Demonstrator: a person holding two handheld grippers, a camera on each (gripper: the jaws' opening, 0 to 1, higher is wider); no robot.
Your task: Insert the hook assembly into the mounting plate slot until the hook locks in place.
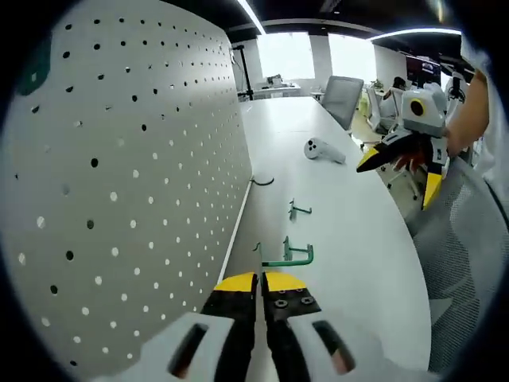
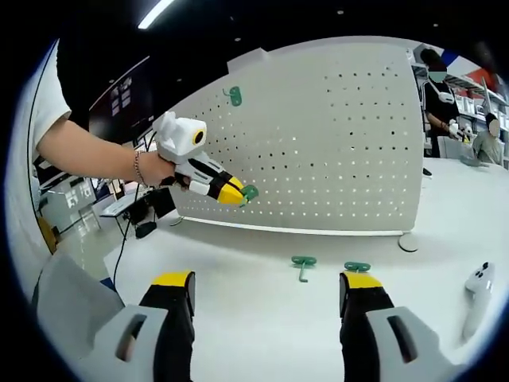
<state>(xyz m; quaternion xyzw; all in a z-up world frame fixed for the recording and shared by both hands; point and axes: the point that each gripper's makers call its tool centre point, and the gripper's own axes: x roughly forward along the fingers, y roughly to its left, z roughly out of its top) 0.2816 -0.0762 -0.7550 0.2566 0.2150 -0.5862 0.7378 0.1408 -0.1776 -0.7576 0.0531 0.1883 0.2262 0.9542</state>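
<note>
The left gripper (image 2: pixel 242 193) clamps a green hook (image 1: pixel 288 255) and holds it up near the pegboard (image 2: pixel 334 143) along the desk's (image 2: pixel 262 318) far edge — presumably lining it up with a hole. The right gripper (image 2: pixel 269 293) hovers with jaws wide, empty, over two spare hooks (image 2: pixel 303 263) on the desk. The hook's locking end is too small to make out.
</note>
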